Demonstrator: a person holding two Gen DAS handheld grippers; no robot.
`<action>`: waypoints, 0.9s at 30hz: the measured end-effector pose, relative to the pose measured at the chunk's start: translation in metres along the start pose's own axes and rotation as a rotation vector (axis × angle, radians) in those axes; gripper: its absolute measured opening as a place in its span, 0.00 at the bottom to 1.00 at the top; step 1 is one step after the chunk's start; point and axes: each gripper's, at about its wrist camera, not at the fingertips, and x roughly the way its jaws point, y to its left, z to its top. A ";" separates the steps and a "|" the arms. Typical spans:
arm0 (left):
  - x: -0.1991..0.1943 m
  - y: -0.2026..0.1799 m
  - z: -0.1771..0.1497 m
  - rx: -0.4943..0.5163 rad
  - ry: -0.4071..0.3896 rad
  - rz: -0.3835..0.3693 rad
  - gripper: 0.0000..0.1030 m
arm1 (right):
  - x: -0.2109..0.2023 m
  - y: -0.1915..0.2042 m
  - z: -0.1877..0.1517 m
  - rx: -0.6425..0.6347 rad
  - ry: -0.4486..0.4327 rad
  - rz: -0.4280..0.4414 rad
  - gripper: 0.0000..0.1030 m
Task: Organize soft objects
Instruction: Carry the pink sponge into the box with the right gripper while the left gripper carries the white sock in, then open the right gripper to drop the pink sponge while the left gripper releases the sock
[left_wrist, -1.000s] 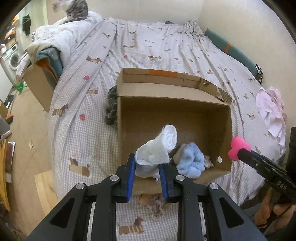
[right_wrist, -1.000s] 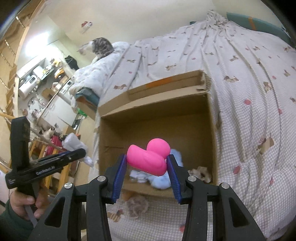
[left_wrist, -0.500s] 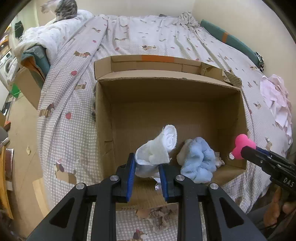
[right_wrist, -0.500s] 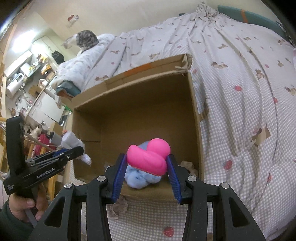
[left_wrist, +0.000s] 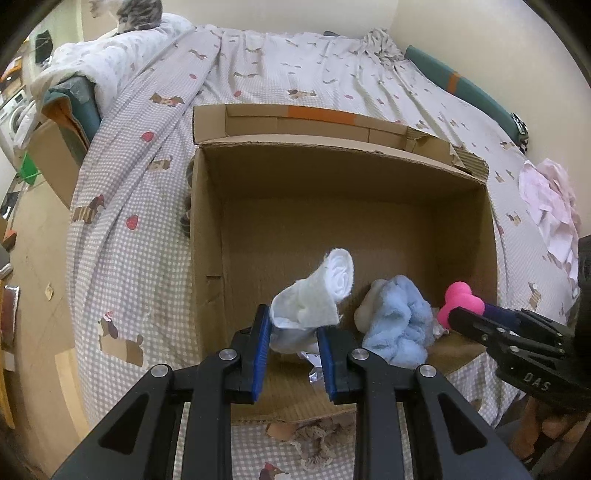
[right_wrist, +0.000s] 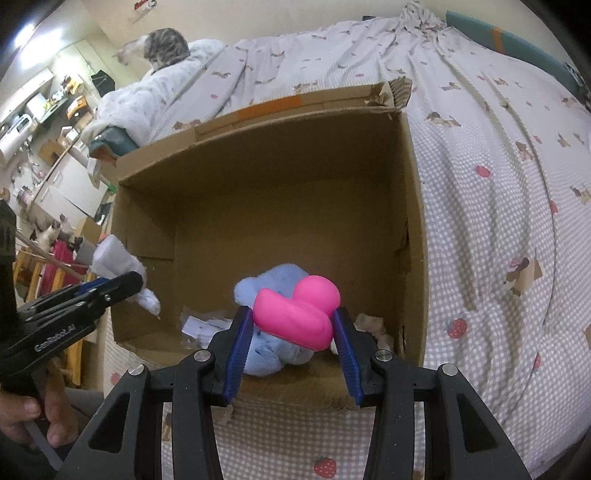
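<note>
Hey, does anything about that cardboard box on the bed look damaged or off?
Yes. The cardboard box is torn: its far right corner flap is ragged with the corrugation exposed, and the near edge is frayed. Loose paper scraps lie on its floor beside the blue fluffy cloth.

our left gripper (left_wrist: 293, 330): pitched steeply down, jaws clamped on white cloth (left_wrist: 314, 295) | our right gripper (right_wrist: 293, 330): pitched down, jaws clamped on pink toy (right_wrist: 299, 312) | left hand (right_wrist: 40, 417) wraps handle
</note>
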 end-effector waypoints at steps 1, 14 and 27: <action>0.000 0.000 0.000 -0.002 0.002 -0.002 0.22 | 0.002 0.000 0.000 0.000 0.006 -0.003 0.45; 0.004 -0.008 -0.003 0.042 -0.011 0.022 0.22 | 0.011 0.002 0.002 -0.008 0.037 -0.008 0.45; 0.011 -0.012 -0.006 0.059 0.016 0.014 0.30 | 0.020 0.018 -0.001 -0.038 0.061 -0.005 0.46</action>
